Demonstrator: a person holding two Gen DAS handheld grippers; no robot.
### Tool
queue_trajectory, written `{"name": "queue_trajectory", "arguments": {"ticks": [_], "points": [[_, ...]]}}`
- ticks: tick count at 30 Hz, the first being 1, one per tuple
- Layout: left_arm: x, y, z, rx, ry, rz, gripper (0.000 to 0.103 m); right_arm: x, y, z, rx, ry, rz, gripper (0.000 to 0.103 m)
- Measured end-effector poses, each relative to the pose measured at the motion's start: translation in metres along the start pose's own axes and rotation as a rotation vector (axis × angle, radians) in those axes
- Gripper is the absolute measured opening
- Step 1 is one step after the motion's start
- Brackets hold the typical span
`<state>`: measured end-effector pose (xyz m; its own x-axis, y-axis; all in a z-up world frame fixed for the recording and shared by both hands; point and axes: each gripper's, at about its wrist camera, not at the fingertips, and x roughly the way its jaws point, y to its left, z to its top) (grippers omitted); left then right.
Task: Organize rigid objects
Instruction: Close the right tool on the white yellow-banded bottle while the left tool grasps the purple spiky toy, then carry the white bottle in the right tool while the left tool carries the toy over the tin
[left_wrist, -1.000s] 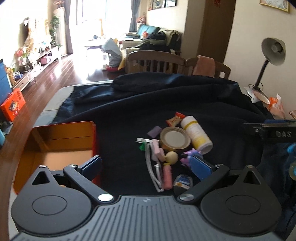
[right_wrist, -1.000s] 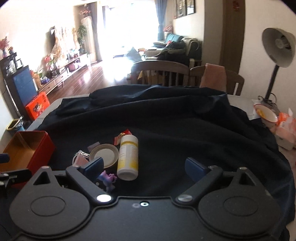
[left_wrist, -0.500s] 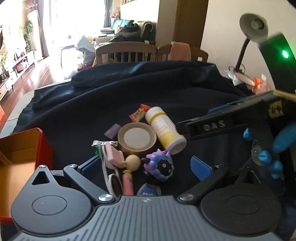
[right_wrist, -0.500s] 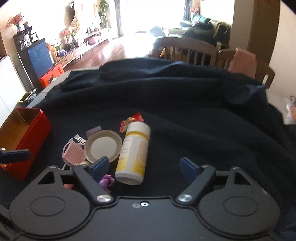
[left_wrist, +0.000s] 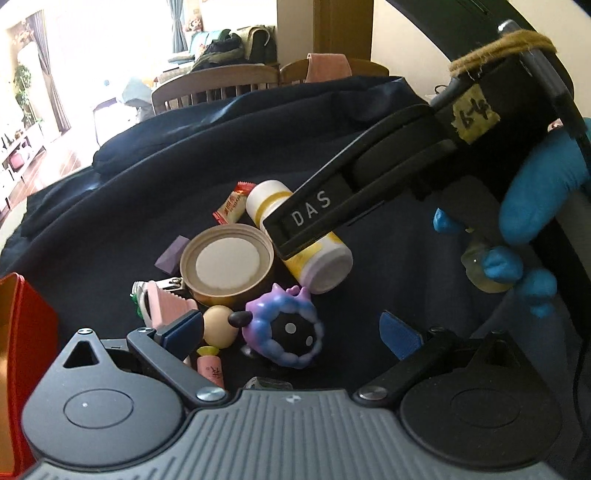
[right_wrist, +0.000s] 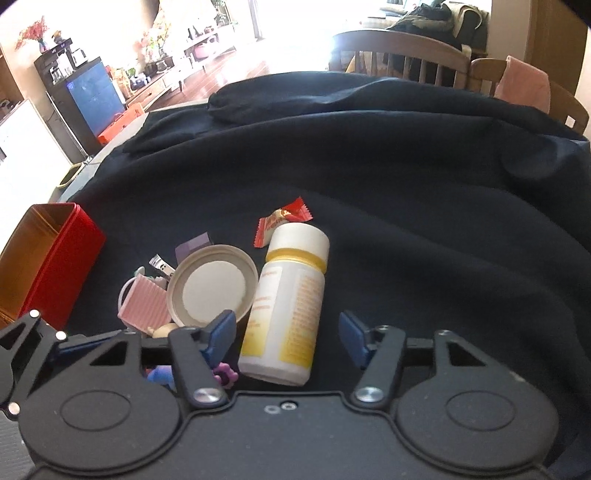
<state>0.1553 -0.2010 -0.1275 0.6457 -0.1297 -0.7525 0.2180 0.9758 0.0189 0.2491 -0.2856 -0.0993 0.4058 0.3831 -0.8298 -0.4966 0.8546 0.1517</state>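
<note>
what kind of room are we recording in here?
Most likely a home dining and living area: wooden dining chairs behind a table draped in dark cloth, a sofa piled with clothes further back, and a low cabinet with ornaments along the sunlit wall.

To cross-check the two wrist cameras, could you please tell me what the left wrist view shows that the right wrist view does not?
Only the left wrist view shows the whole purple toy, a blue-gloved hand on the right gripper's handle, and that gripper's DAS-marked finger across the bottle.

Only the right wrist view shows the red box's open gold interior and the white bottle unobstructed, lying between the right gripper's jaws, which have just been closing and do not yet touch it.

Both show the round lid, candy wrapper, pink ribbed piece and dark cloth.
</note>
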Motion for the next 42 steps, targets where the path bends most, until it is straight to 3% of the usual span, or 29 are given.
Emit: {"name": "queue_trajectory", "arguments": {"ticks": [8, 10, 17, 20, 42], "points": [[0.009, -0.003, 0.0, 0.032, 0.018, 0.009, 0.087, 0.014, -0.005, 0.0, 0.009, 0.048, 0.027, 0.051], [0.012, -0.004, 0.0, 0.033, 0.028, 0.011, 0.079, 0.017, -0.005, 0.001, 0.01, 0.055, 0.028, 0.05], [0.013, -0.009, 0.0, 0.061, 0.025, 0.034, 0.072, 0.025, -0.009, 0.002, 0.014, 0.061, 0.025, 0.046], [0.012, -0.009, 0.002, 0.062, 0.024, 0.048, 0.059, 0.022, -0.009, -0.001, 0.018, 0.055, 0.025, 0.045], [-0.015, 0.003, 0.009, -0.06, 0.041, 0.034, 0.059, -0.039, -0.013, -0.027, 0.045, -0.035, 0.028, 0.044]]}}
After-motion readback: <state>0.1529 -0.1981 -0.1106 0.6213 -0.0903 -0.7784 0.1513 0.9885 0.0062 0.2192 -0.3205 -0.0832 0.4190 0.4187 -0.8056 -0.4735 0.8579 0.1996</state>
